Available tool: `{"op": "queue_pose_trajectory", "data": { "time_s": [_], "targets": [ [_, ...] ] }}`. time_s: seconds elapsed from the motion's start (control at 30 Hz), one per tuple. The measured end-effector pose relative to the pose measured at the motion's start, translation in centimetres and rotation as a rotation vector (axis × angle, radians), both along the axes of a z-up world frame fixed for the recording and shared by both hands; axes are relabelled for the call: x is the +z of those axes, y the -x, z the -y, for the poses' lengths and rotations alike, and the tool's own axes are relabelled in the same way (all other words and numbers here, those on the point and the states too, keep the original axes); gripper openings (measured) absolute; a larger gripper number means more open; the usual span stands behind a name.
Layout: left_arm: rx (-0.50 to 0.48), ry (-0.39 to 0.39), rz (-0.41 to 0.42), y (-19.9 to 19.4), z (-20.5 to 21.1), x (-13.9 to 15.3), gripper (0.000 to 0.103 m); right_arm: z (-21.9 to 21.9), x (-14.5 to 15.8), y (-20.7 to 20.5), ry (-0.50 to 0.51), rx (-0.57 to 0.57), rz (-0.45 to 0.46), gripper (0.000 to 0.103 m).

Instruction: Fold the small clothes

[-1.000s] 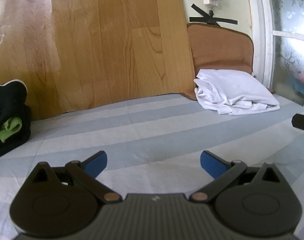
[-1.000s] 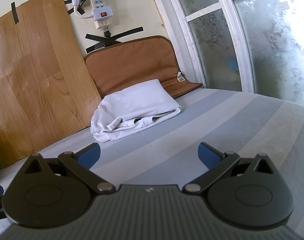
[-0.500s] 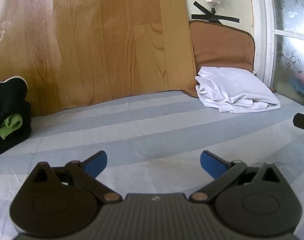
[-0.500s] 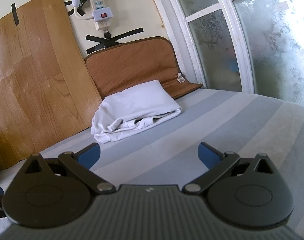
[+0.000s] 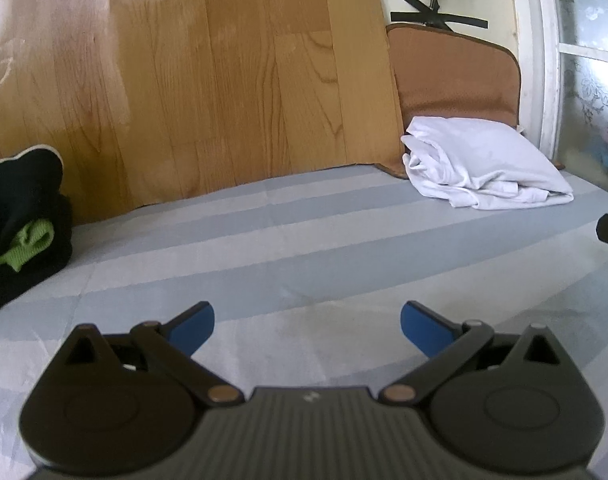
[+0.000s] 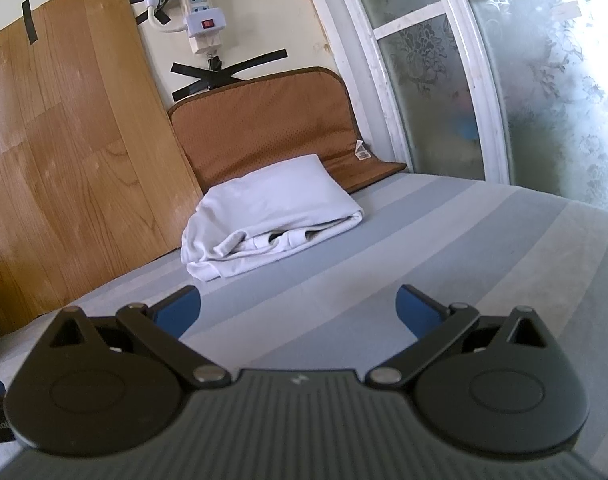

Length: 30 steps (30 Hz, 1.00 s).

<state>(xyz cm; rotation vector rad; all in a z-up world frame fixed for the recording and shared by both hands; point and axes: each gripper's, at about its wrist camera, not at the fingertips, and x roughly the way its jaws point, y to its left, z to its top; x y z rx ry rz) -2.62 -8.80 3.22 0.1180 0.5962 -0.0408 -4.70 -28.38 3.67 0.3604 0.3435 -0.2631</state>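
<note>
Two tongs hang low over a bed with a striped sheet (image 5: 304,216), and both are wide open with nothing in them. The left tongs (image 5: 307,322) have blue pads (image 5: 194,326) set far apart, and only bare sheet shows between them. The right tongs (image 6: 298,308) look the same, with their blue pads (image 6: 417,314) far apart over the grey and pale stripes.

A white folded garment (image 6: 274,212) lies at the far end of the bed, well apart from both tongs. It rests against a brown mat (image 6: 264,124) that leans on the wall. In the left view the same white folded garment (image 5: 483,164) sits far off to the right side. Its loose edges stick out at the front, near the sheet.

A dark pile of clothes (image 5: 22,220) sits at the left edge of the left view, with a bit of green cloth (image 5: 28,242) poking out of it. It may be more than one piece, but the pile is too dark to tell.

A wood board (image 5: 208,80) stands behind the bed. A white power strip (image 6: 202,12) is stuck on the wall with black tape. A frosted window (image 6: 523,80) fills the right side of the right view
</note>
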Motion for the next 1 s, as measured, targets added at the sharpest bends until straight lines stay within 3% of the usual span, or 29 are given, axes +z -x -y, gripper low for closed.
{"op": "queue_pose_trajectory", "data": {
  "time_s": [1.0],
  "targets": [
    [-0.017, -0.011, -0.02, 0.26, 0.12, -0.07, 0.103, -0.03, 0.02, 0.02, 0.0, 0.0, 0.001, 0.103]
  ]
}}
